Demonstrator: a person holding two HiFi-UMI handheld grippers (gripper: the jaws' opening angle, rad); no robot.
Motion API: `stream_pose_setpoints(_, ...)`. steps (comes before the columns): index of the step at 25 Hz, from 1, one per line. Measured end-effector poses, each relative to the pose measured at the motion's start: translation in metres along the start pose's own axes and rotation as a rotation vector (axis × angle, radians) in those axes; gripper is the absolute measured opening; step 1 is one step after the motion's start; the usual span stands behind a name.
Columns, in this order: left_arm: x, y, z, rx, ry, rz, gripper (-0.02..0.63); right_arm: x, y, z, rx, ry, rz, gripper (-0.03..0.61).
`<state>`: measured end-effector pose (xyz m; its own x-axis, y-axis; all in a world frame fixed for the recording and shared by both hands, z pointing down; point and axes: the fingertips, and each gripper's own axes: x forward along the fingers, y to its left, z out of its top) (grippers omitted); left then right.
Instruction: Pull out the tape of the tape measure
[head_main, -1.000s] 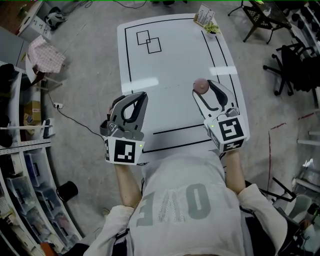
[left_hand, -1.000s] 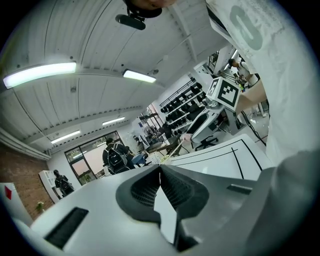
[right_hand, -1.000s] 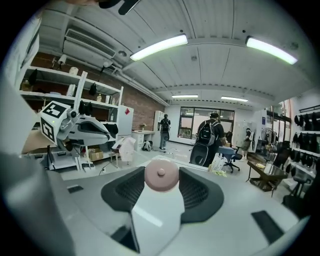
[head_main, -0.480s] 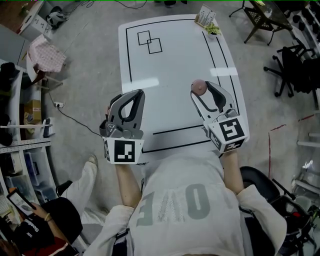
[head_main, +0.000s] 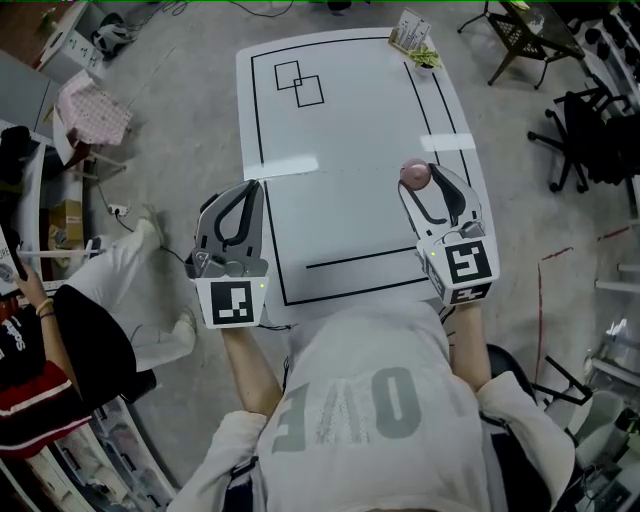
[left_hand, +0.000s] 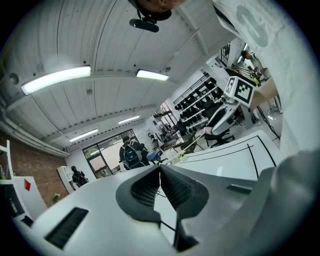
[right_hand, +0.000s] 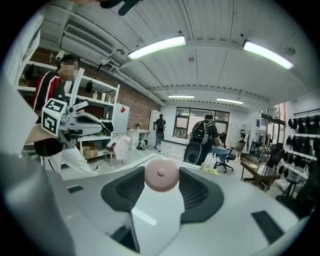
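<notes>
Pinching a smooth, round pink tape measure (right_hand: 161, 176) by its rim, the right gripper (head_main: 422, 180) holds it near the glossy white table's (head_main: 350, 130) right edge. The left gripper (head_main: 243, 188), its textured pads pressed together on nothing, hangs at the left edge. Bare tabletop lies between them.

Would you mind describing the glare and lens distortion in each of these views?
Head view: even light, two bright glare strips on the white table. Left gripper view: heavy fisheye, black corners, ceiling lamps bent into arcs. Right gripper view: same fisheye; the pink tape measure looks sharp.
</notes>
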<state>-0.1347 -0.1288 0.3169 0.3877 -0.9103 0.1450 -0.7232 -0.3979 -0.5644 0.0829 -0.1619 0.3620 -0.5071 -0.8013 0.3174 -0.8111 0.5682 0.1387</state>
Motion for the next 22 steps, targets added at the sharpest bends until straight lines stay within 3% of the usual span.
stream_pose_setpoints(7,0.001,0.000,-0.002,0.009,0.002,0.004,0.029,0.001,0.001,-0.001,-0.005,-0.003,-0.009,0.232)
stream_pose_setpoints(13,-0.008,0.015,-0.008,0.011,0.013,0.060,0.029,-0.008,-0.024,-0.006,-0.022,0.020,-0.085,0.232)
stream_pose_setpoints(22,-0.013,0.017,-0.014,0.009,0.034,0.084,0.029,-0.008,-0.021,-0.005,-0.027,0.013,-0.080,0.232)
